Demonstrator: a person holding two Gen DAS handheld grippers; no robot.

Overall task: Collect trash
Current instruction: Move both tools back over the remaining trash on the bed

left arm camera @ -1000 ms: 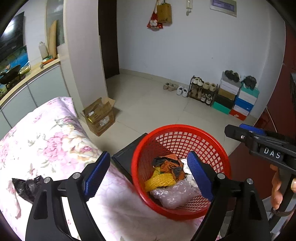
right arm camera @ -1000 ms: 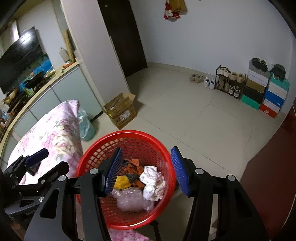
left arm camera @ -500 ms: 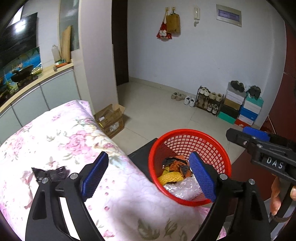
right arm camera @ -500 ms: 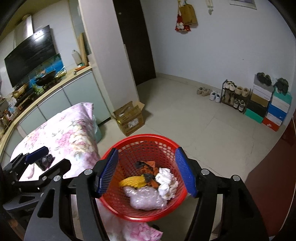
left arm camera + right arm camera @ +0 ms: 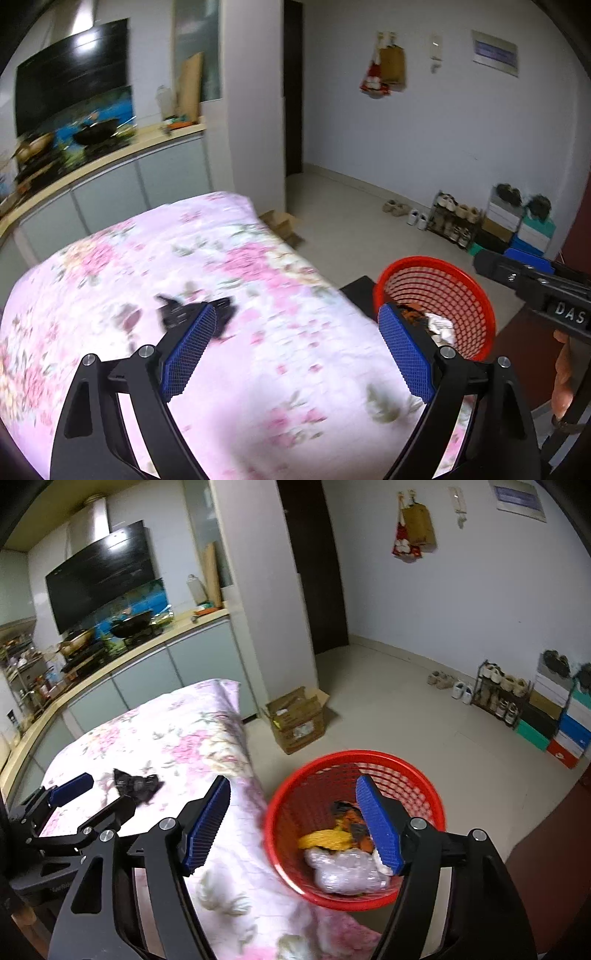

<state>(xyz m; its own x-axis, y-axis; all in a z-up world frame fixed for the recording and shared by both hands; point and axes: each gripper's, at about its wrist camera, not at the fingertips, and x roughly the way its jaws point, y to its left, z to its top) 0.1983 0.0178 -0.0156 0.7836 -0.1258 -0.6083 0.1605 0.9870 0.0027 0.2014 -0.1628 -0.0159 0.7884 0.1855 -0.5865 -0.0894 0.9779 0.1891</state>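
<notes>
Your left gripper (image 5: 295, 350) hangs over the flowered cloth (image 5: 258, 369) with its blue pads spread wide and nothing between them. The black crumpled scrap (image 5: 177, 314) lies on that cloth toward the middle of its top, just beyond the tip of the left finger (image 5: 188, 350) and partly hidden behind it; the right finger of that gripper stands well to the other side, near the cloth's right edge. From the right wrist view the same scrap (image 5: 136, 784) sits just ahead of the left gripper (image 5: 92, 794), between its two finger tips but beyond them, not touched. Your right gripper (image 5: 299, 830) is also spread wide and empty, its left finger over the cloth's right edge and its right finger (image 5: 380, 830) over the red basket (image 5: 288, 849). The basket stands just off the cloth's right edge, beside it, and holds a clear plastic wad (image 5: 343, 871), a yellow net piece (image 5: 325, 840) and orange and black scraps (image 5: 351, 818). A cardboard box (image 5: 299, 720) sits on the floor beyond the cloth's far right corner.
</notes>
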